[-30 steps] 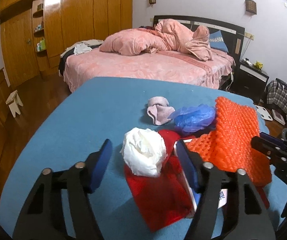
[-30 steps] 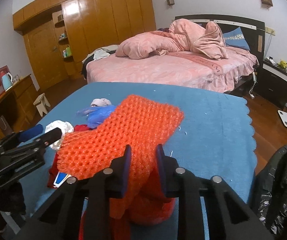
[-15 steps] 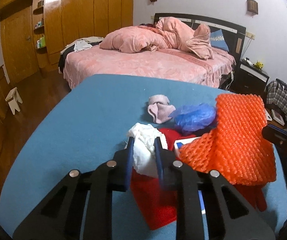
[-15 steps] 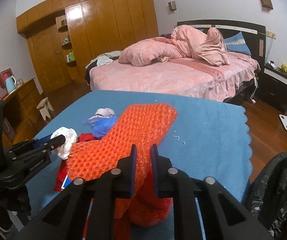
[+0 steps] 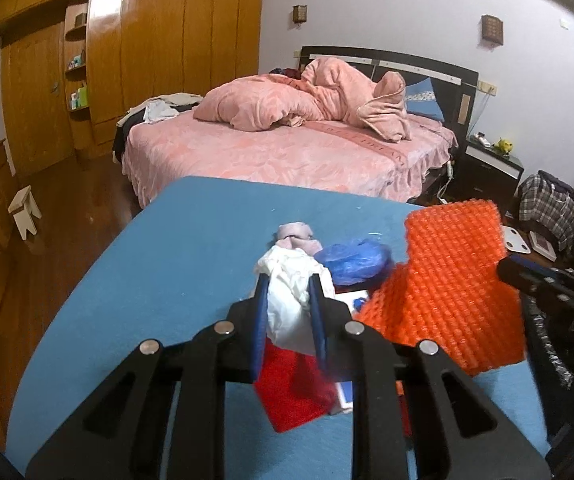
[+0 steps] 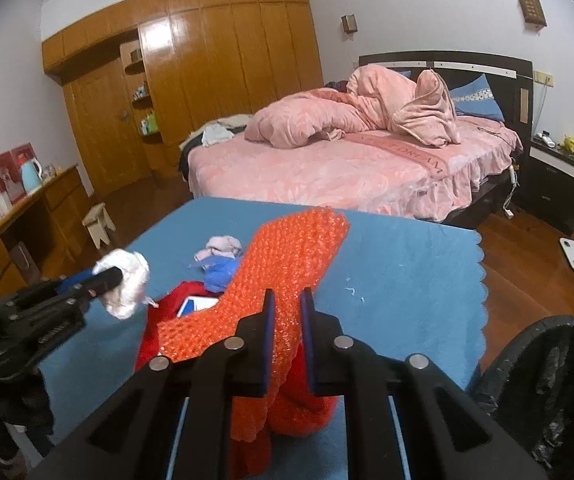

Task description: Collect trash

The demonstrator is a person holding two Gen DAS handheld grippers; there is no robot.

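My left gripper (image 5: 289, 284) is shut on a crumpled white plastic wad (image 5: 291, 280) and holds it lifted above the blue table (image 5: 175, 248); the wad also shows in the right wrist view (image 6: 125, 282). My right gripper (image 6: 287, 298) is shut on an orange bubble-wrap sheet (image 6: 287, 252), raised off the table; the sheet also shows in the left wrist view (image 5: 447, 280). On the table lie a blue plastic bag (image 5: 353, 258), a pink crumpled wad (image 5: 297, 236), a red sheet (image 5: 293, 388) and a white card (image 6: 197, 305).
A black trash bag (image 6: 547, 392) stands open at the table's right edge. A pink bed (image 5: 287, 148) stands beyond the table. A wooden wardrobe (image 5: 127, 60), a small stool (image 5: 25, 212) and a nightstand (image 5: 491, 160) stand around the room.
My left gripper closed on the white wad and lifted it. My right gripper tightened on the orange bubble wrap and raised it higher.
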